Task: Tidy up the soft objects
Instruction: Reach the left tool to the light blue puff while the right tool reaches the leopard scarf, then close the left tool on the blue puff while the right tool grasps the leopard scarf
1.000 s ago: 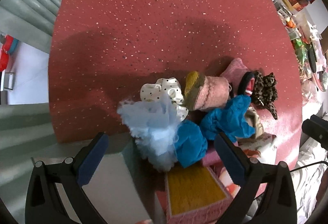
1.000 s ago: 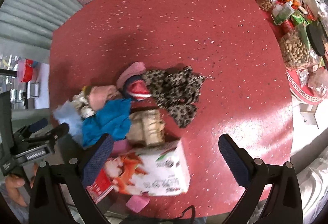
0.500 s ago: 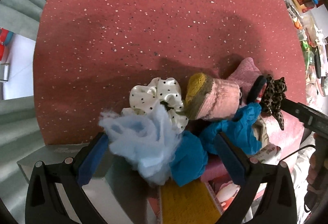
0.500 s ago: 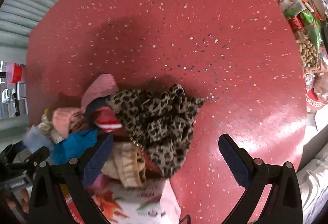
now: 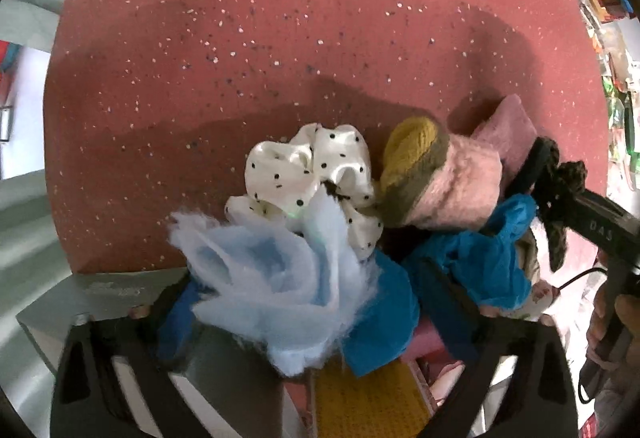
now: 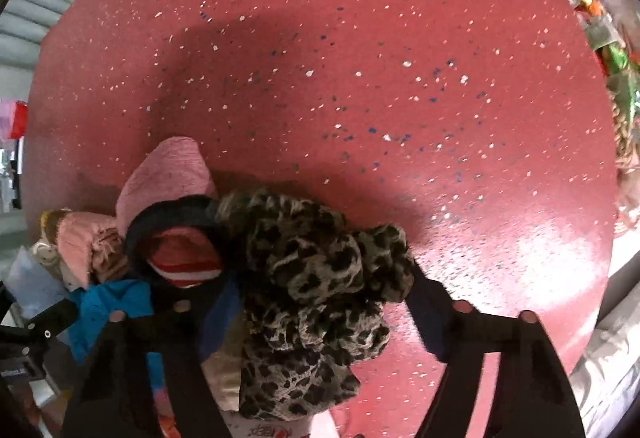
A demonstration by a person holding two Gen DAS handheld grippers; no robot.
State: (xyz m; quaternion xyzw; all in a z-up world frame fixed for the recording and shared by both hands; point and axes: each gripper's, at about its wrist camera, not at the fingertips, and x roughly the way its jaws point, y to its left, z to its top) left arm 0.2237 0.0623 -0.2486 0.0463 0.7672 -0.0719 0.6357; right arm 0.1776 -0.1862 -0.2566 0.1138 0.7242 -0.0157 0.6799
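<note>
On the red bench (image 5: pixel 240 37), at the left of the pile, the pale blue fluff (image 5: pixel 276 278) is straddled by the left claw (image 5: pixel 308 302); its jaws have just been narrowing slightly but are kept wide, pads apparently not yet pressing. At three o'clock, the leopard-print scrunchie (image 6: pixel 316 290) is bracketed by the right claw (image 6: pixel 320 314), whose jaws have just been closing to a middling gap; contact cannot be told. Each bundle lies directly beneath its own claw.
</note>
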